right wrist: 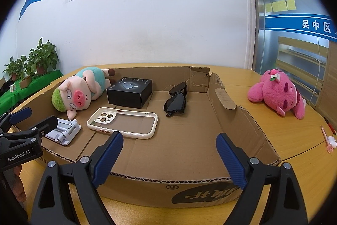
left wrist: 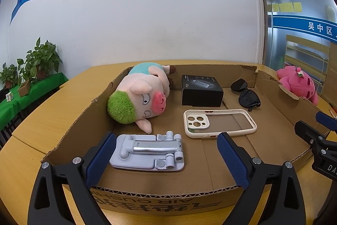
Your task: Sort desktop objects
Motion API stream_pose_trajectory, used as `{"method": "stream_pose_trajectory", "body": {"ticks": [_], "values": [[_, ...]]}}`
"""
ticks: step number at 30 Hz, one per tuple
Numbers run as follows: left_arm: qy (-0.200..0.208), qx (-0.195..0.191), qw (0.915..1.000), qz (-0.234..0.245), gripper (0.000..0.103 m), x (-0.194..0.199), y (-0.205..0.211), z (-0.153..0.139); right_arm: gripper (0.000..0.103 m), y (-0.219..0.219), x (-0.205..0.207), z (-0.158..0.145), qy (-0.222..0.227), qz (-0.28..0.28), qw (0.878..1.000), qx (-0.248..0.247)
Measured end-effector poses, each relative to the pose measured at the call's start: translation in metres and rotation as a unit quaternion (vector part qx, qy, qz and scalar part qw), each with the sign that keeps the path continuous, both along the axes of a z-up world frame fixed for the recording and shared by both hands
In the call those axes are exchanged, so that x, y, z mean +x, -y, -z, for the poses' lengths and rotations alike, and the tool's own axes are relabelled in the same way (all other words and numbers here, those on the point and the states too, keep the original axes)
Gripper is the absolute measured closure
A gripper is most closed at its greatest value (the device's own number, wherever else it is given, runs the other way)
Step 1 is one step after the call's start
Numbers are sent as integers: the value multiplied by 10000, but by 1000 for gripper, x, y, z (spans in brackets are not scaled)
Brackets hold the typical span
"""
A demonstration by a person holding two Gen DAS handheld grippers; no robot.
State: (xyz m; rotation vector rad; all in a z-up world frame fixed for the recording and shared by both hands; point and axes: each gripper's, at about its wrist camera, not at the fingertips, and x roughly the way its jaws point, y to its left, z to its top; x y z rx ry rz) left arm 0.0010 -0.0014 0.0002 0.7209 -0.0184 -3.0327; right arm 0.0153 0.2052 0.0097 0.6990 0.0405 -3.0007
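Observation:
A shallow cardboard tray (left wrist: 69, 130) (right wrist: 242, 130) holds a pig plush (left wrist: 139, 96) (right wrist: 82, 90), a black box (left wrist: 201, 91) (right wrist: 130, 92), black sunglasses (left wrist: 246, 93) (right wrist: 177, 101), a cream phone case (left wrist: 219, 122) (right wrist: 124, 121) and a pale folding phone stand (left wrist: 147, 150) (right wrist: 65, 131). A pink plush (left wrist: 299, 83) (right wrist: 278, 94) lies on the table right of the tray. My left gripper (left wrist: 164, 153) is open over the tray's near edge, with the stand between its fingers and empty. My right gripper (right wrist: 168, 153) is open and empty over the tray's bare near-right floor.
The tray sits on a wooden table (right wrist: 294, 140). A pink pen and a small white item (right wrist: 328, 140) lie at the table's right edge. Potted plants (left wrist: 40, 62) stand on a green-covered bench at far left. A white wall is behind.

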Motion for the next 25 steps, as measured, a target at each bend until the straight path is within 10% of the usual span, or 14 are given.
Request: {"method": "stream_pose_trajectory", "body": {"ticks": [25], "values": [[12, -29, 10000, -31, 5, -1, -1, 1, 13, 0, 0, 0, 2, 0, 10000, 2]]}}
